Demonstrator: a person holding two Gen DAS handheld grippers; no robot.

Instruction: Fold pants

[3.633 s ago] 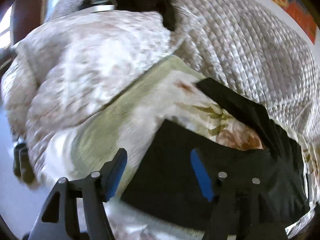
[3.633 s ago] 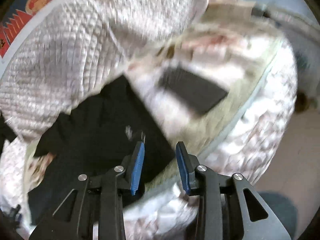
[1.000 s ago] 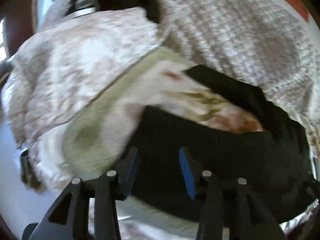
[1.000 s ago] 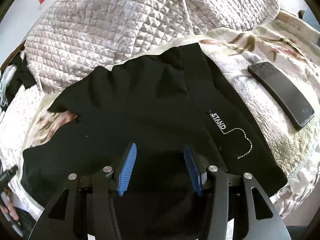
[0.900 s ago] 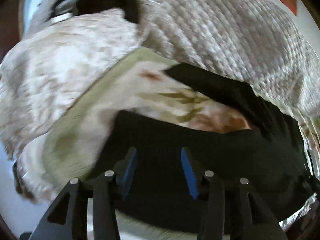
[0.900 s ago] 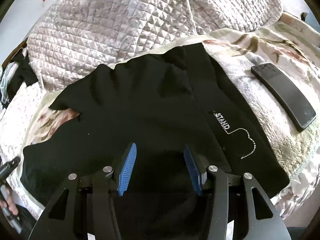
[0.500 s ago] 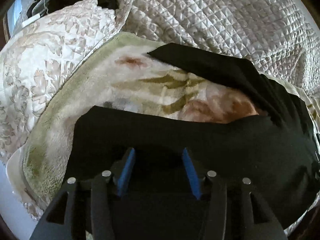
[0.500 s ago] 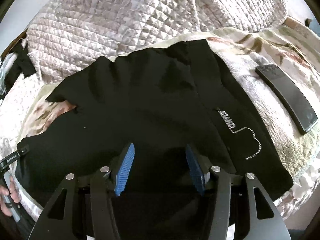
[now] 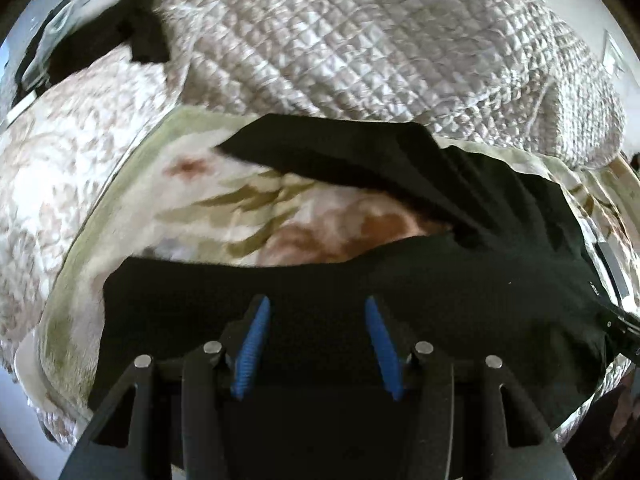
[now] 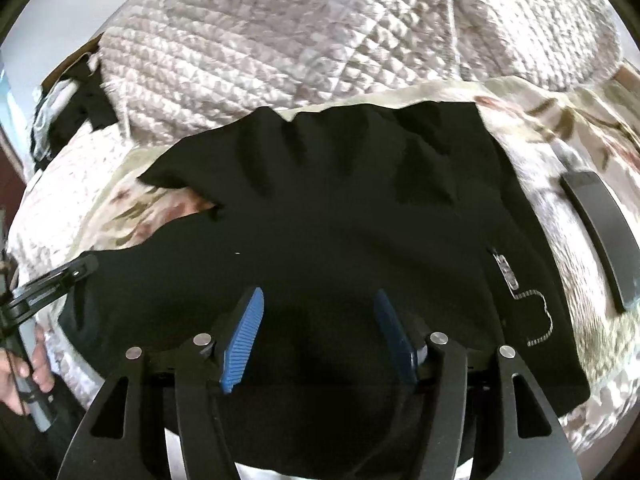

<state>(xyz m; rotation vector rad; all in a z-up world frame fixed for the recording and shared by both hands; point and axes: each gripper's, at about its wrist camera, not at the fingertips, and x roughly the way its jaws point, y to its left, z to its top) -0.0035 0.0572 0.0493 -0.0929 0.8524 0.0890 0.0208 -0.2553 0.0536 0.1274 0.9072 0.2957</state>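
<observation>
Black pants point(image 9: 460, 280) lie spread on a floral blanket point(image 9: 240, 208) on a bed, legs splayed in a V. In the right wrist view the pants point(image 10: 360, 220) show white stitching and a small logo point(image 10: 520, 292) near the right edge. My left gripper point(image 9: 316, 336) is open with blue pads, low over the near leg. My right gripper point(image 10: 320, 332) is open over the waist part of the pants. The left gripper also shows in the right wrist view point(image 10: 56, 280) at the far left, held by a hand.
A quilted grey-white duvet point(image 9: 380, 52) is piled behind the pants. A dark phone point(image 10: 600, 232) lies on the blanket right of the pants. Dark clothing point(image 9: 100, 32) lies at the far left. The bed edge runs just below both grippers.
Both grippers have moved in over the pants from the bed edge and come lower. The left view swung right from the blanket onto the near leg. Both stay open.
</observation>
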